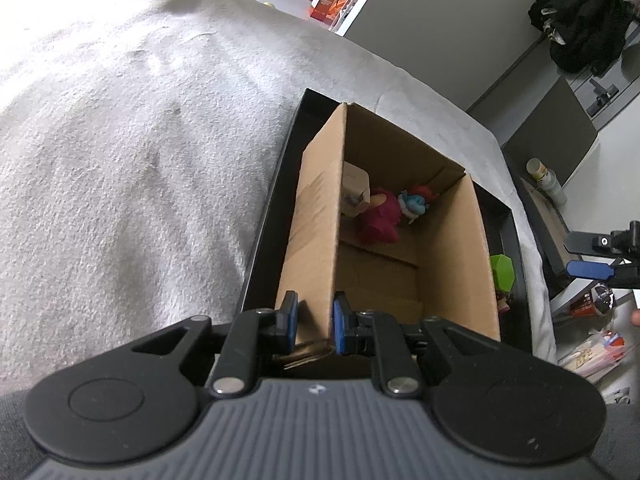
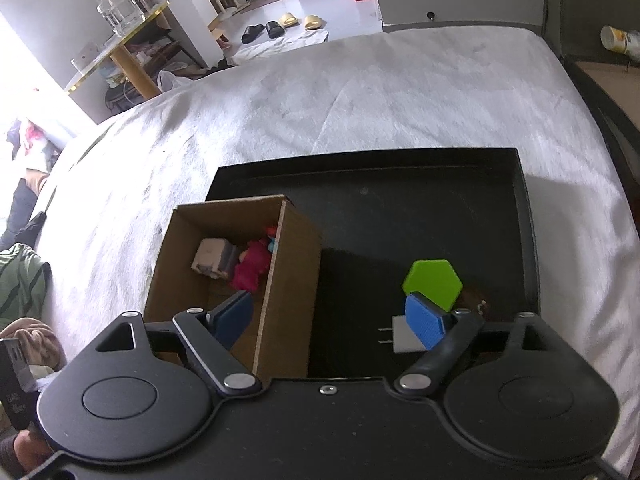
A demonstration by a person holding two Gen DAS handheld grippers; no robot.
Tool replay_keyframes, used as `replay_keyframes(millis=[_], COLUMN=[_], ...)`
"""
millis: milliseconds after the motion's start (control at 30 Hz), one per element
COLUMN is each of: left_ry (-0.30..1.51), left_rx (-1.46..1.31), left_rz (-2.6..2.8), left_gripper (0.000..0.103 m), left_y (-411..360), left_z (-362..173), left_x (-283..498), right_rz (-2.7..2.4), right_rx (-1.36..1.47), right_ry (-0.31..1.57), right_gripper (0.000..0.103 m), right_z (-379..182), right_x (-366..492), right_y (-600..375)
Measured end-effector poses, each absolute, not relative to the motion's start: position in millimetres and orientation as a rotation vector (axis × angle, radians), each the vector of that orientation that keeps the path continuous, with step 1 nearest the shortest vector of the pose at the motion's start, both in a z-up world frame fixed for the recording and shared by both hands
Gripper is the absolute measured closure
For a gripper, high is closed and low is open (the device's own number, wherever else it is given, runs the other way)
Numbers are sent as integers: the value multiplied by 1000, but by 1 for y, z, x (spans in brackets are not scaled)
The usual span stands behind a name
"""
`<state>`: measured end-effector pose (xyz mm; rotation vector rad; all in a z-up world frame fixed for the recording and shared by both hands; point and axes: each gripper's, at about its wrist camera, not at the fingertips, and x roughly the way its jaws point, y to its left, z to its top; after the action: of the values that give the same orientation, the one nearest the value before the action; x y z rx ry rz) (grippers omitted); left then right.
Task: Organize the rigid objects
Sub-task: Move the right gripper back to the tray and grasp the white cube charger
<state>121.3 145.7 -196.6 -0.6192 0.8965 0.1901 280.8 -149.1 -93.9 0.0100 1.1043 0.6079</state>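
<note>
Pinching cardboard box point(image 1: 316, 216) wall: left gripper point(image 1: 314, 322). Right gripper point(image 2: 334, 316) spread, empty. 1 tray point(image 2: 500, 184), 1 green hexagon point(image 2: 434, 282), 1 charger point(image 2: 400, 334).

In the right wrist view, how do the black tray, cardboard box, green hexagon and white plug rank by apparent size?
1. black tray
2. cardboard box
3. green hexagon
4. white plug, partly hidden behind a gripper finger, so unsure.

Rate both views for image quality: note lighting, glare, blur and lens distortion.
Left wrist view: sharp, evenly lit, strong fisheye bending of the white bed cover; the cardboard box interior is shadowed but readable. Right wrist view: the window side at far left is blown out, the black tray is dark with faint sheen, and the green hexagon stays crisp.
</note>
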Motion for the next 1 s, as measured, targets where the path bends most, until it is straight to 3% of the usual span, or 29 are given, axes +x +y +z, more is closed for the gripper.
replay_keyframes(millis=[1000], left_ry=[924], left_rx=[-559], left_rz=[247], left_gripper=[87], left_y=[135], left_z=[-193], left_x=[126], right_rz=[555], right_rx=[16], right_ry=[1211], right_gripper=[21], right_z=[-176], right_x=[287], right_y=[-175])
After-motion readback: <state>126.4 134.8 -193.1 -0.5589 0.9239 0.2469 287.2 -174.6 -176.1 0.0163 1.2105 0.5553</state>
